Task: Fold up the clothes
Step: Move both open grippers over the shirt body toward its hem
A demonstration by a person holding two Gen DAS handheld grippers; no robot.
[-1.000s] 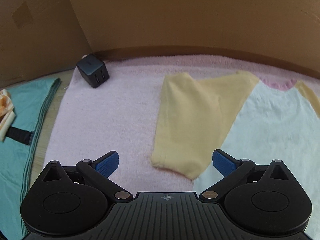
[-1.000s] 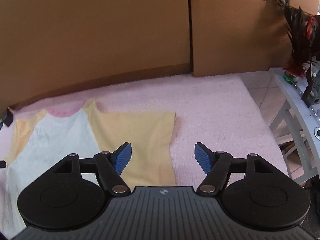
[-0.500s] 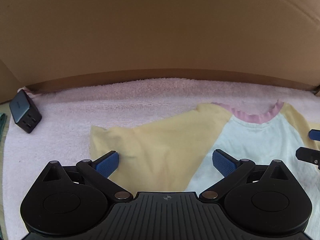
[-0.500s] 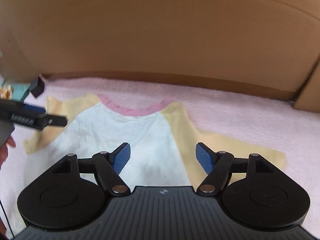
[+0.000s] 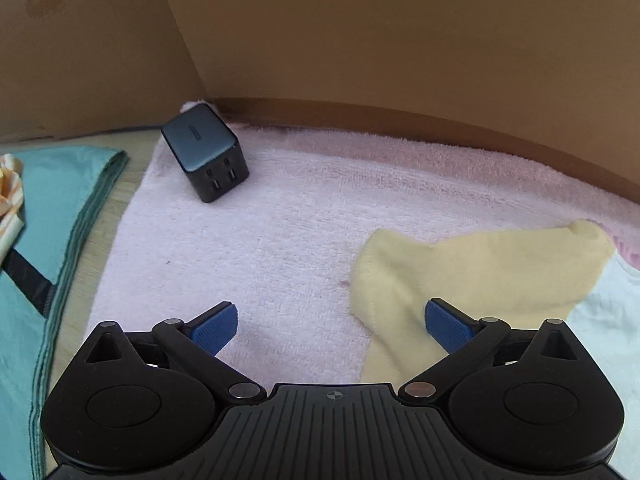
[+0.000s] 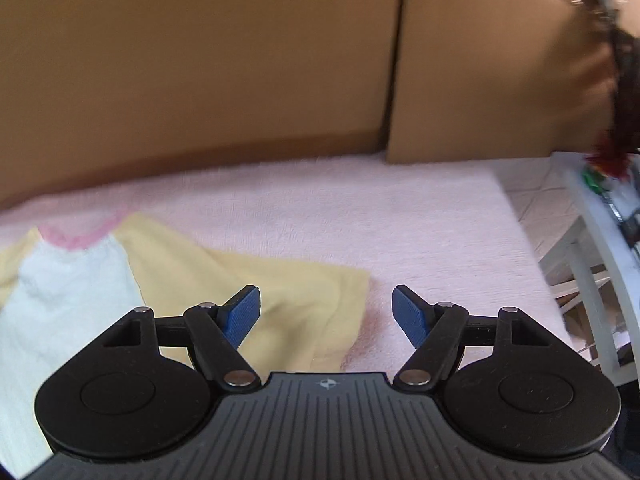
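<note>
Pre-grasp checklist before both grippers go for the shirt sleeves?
1. Left gripper open: ok, nothing between the pads.
2. Right gripper open: ok, empty.
3. Left sleeve lined up: ok, its cuff edge lies between the fingers.
4. Right sleeve lined up: ok, its cuff edge lies between the fingers.
5. Shirt flat on the pink towel: cannot tell, only partly in view.
6. Charger clear of the sleeve: ok, well apart from it.
</note>
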